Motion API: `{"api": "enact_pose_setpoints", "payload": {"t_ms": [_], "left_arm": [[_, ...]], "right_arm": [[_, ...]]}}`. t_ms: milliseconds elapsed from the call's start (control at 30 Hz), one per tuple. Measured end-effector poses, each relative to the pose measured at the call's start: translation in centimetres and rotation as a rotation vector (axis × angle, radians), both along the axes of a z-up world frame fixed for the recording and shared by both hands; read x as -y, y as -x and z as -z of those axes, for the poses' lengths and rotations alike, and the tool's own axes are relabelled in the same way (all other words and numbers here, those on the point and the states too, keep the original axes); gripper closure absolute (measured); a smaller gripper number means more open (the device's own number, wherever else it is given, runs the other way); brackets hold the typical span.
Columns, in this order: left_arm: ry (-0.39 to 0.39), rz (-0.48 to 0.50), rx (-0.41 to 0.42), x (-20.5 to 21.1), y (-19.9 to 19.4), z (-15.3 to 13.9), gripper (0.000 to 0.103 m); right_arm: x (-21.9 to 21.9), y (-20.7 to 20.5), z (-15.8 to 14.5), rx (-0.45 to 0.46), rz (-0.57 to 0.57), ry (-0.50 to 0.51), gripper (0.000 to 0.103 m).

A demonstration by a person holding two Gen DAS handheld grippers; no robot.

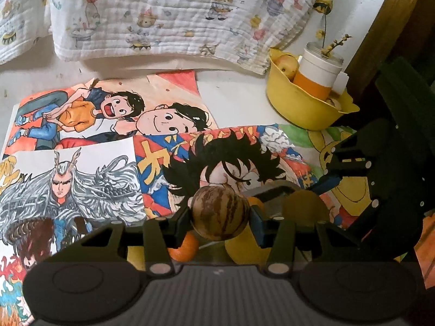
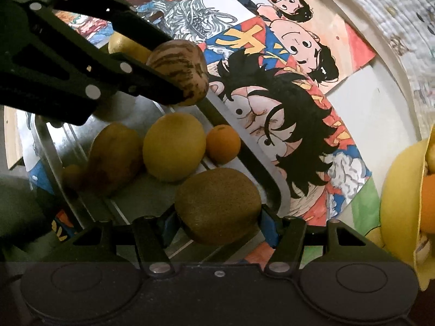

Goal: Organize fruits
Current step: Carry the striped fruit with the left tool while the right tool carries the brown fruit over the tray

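Left wrist view first, and plenty is masked: the left gripper (image 1: pixel 220 213) has its jaws clenched on a round brown striped fruit (image 1: pixel 220 212), and that fruit with the gripper body hides most of the metal tray (image 1: pixel 274 195) below, so only slivers of an orange (image 1: pixel 183 248) and a yellow fruit (image 1: pixel 244 247) peek through. Over on the right wrist view the tray (image 2: pixel 274 190) opens up under the right gripper (image 2: pixel 217 212), whose jaws are grasping a fuzzy brown kiwi (image 2: pixel 217 206) just above the tray's near edge. Count what lies in that tray: one yellow round fruit (image 2: pixel 174 146), one small orange (image 2: pixel 223 143), one brownish pear-shaped fruit (image 2: pixel 112 157), plus a small dark lump at its left too dim to name. The bench (image 1: pixel 236 100) is white, spread with colourful cartoon drawings (image 1: pixel 81 114), and a printed quilt (image 1: pixel 168 13) is bunched along the back. A yellow bowl (image 1: pixel 299 106) at the far right holds an apple (image 1: pixel 285 65) and a white-and-orange cup (image 1: pixel 318 73); its other contents are cut off.
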State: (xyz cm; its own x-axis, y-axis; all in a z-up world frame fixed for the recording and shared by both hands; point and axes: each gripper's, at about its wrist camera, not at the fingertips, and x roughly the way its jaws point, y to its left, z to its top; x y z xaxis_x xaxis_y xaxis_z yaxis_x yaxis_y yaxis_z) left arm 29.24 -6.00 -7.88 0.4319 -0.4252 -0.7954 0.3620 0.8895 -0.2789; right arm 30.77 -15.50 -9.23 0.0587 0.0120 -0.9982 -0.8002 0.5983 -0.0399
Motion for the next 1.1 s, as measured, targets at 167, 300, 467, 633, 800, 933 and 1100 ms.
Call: {"api": "enact_pose_setpoints", "payload": {"t_ms": [167,300,467,633,800,933,1100], "left_arm": [[-0.001,0.001,-0.003,0.1,0.8,0.0,0.052],[-0.004,-0.004,-0.013,-0.1,1.7,0.2,0.052],[0.005,-0.033,-0.038,-0.8,2.8,0.4,0.052],[0.008,-0.053,-0.058,-1.3,3.8,0.6,0.052],[0.020,-0.095,-0.075,-1.9,4.3,0.6,0.052],[0.046,-0.170,-0.110,-2.9,4.9,0.8,0.052],[0.042,-0.219,-0.134,-3.6,5.4,1.5,0.052]], "right_arm": [[0.0,0.8,0.3,-0.001,0.007,-0.018,0.040],[0.1,1.4,0.4,0.000,0.025,-0.029,0.040],[0.2,1.9,0.3,0.009,0.055,-0.050,0.040],[-0.1,2.5,0.0,0.023,0.085,-0.085,0.040],[0.0,2.7,0.1,0.033,0.111,-0.091,0.040],[0.5,2.6,0.1,0.050,0.150,-0.104,0.040],[1.2,2.2,0.2,0.068,0.211,-0.118,0.040]]}}
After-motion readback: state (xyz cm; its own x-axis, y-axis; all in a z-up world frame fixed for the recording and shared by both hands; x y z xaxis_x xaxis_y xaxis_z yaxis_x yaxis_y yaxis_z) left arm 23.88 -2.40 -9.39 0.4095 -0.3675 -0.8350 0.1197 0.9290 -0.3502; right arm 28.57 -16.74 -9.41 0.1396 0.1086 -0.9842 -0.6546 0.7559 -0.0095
